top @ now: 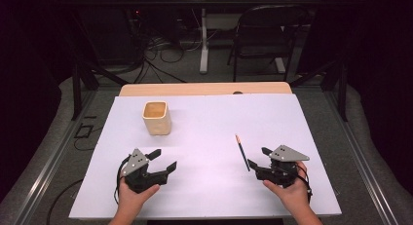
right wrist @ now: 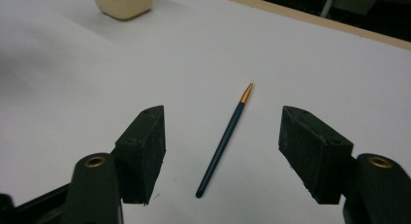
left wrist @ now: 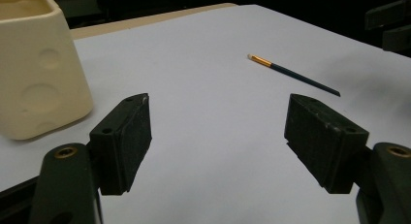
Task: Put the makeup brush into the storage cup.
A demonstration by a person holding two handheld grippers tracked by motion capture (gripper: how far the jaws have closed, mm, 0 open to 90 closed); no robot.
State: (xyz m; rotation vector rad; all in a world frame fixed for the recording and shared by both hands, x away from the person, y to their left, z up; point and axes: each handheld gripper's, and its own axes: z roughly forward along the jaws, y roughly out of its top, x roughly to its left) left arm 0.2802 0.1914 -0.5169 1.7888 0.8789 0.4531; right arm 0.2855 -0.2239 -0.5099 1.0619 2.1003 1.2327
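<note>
While both the left gripper [top: 163, 159] and right gripper [top: 260, 158] sit spread, the cream cup [top: 157, 118] looks empty.

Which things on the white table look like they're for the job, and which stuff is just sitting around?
Probably for the job:
thin dark-handled paintbrush with gold ferrule
cream square ceramic cup
right hand-held gripper
left hand-held gripper

Just around:
black folding chair
tangled floor cables

Each bare hand is showing a matte black two-jaw left claw [top: 162, 161] and right claw [top: 259, 158], grey three-cornered plates riding on top, brass-ringed screw holes and black cables trailing
</note>
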